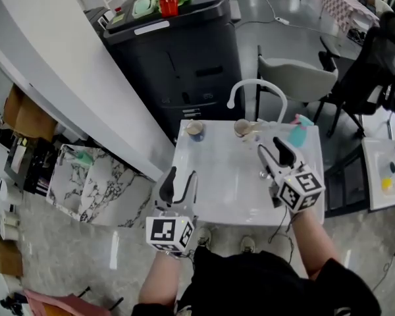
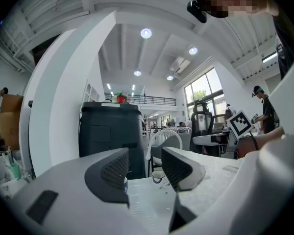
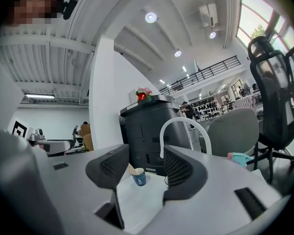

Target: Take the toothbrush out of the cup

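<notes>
Left gripper (image 1: 183,174): jaws held apart, nothing between them; at the table's (image 1: 224,196) 7 o'clock edge.
Right gripper (image 1: 270,145): jaws spread, empty; at 3 o'clock.
Blue cup (image 1: 195,131): stood at 11 o'clock.
Toothbrush (image 3: 131,169): pale handle leaned out of the blue cup.

White table (image 1: 217,176), dark copier (image 1: 184,64) behind, white chair (image 1: 257,81), grey chair (image 1: 296,78), glossy marble floor (image 1: 85,255).

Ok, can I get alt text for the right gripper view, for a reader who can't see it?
The right gripper, jaws open and empty, frames a small blue cup on a white table, with a pale stick leaning out of it toward the left. Behind stand a dark grey copier and a white chair back.
</notes>
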Available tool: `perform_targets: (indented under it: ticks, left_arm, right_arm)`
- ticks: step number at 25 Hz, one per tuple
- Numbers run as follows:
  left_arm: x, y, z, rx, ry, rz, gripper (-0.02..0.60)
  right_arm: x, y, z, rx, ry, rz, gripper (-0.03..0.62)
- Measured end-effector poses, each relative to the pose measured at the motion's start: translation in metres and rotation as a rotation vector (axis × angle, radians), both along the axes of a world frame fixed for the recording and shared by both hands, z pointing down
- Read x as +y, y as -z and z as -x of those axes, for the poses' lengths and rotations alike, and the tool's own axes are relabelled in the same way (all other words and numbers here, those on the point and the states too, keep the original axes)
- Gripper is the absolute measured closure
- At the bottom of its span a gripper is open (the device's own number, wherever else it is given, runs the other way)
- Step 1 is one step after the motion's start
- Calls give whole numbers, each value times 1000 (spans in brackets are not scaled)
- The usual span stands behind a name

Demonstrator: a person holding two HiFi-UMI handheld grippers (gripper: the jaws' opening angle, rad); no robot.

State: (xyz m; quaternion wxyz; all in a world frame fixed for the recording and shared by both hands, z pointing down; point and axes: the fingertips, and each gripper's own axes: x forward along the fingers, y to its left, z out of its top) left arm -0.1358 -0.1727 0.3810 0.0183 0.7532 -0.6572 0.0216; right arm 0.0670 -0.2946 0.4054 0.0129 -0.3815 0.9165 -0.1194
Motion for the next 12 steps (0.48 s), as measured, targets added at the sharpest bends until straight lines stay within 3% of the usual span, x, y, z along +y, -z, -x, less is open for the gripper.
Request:
perform_targets:
  ticks: [12]
  left_arm:
    - [-62, -10, 69, 8, -183, 5, 382]
  right_arm:
    - [-36, -22, 31, 9, -249, 52, 379]
